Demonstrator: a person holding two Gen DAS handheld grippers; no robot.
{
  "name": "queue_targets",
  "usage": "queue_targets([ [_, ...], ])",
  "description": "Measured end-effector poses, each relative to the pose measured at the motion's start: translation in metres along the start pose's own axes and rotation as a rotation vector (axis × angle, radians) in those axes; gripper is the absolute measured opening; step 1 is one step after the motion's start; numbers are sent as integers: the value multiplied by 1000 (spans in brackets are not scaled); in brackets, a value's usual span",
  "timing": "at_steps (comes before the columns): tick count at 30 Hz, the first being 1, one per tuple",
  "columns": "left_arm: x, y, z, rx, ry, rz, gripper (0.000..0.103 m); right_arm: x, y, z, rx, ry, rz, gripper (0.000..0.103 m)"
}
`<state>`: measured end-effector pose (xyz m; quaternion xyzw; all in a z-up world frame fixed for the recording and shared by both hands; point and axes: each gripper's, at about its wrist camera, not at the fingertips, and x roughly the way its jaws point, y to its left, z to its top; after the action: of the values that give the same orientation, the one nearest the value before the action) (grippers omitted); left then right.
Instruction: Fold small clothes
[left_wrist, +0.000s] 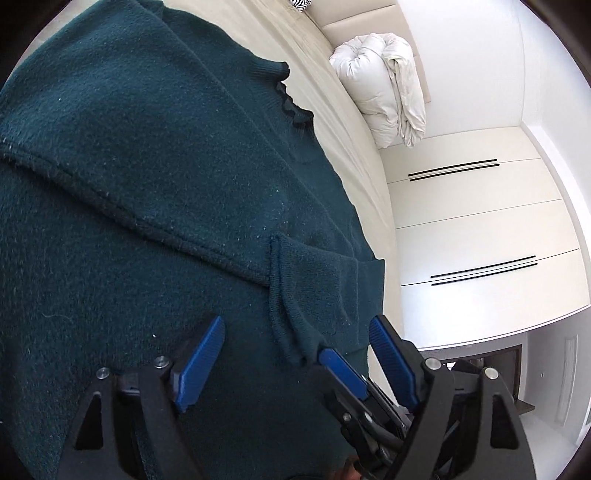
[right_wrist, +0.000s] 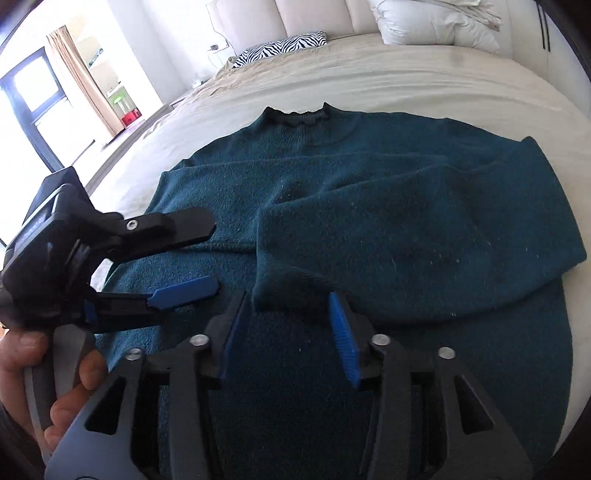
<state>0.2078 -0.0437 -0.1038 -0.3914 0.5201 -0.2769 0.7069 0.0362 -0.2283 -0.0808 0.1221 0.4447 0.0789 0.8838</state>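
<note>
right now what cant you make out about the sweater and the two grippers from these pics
- Sweater hem: cut off at the bottom of both views by the grippers' frames.
- Its far sleeve: out of frame in the left wrist view.
- Cuff: right gripper stands open around it; contact unclear.
- Left gripper: open; what lies beneath is hidden.

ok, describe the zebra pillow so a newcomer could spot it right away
Start at the big cream bed where the dark teal sweater lies flat. Look past the sweater's collar toward the padded headboard: the zebra pillow lies flat just before it. Its black-and-white stripes set it apart from the plain white bundled duvet to its right.
</note>
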Motion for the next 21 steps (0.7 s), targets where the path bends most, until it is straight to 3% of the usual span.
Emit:
queue_targets([
  [4, 12, -13, -3, 5, 1, 49, 83, -15, -26, -24, 86, 7, 48, 60],
  [10, 40, -27, -1, 23, 42, 150, 57, -36, -64, -52, 207, -19, 104, 60],
  [12, 49, -30, 0, 25, 50, 184, 45, -40, -69, -55, 220, -31, 113, 60],
  [14, 52, -32, 2, 28, 55, 212, 18, -40, -72, -58, 227, -32, 119, 59],
  [15, 52, -32, 3, 34, 62, 222, 13, -39, -74, -59, 232, -31, 121, 59],
  [21, 39, -59, 5, 169, 64, 239, 8, -30, -78, -55, 254, -37, 133, 58],
])
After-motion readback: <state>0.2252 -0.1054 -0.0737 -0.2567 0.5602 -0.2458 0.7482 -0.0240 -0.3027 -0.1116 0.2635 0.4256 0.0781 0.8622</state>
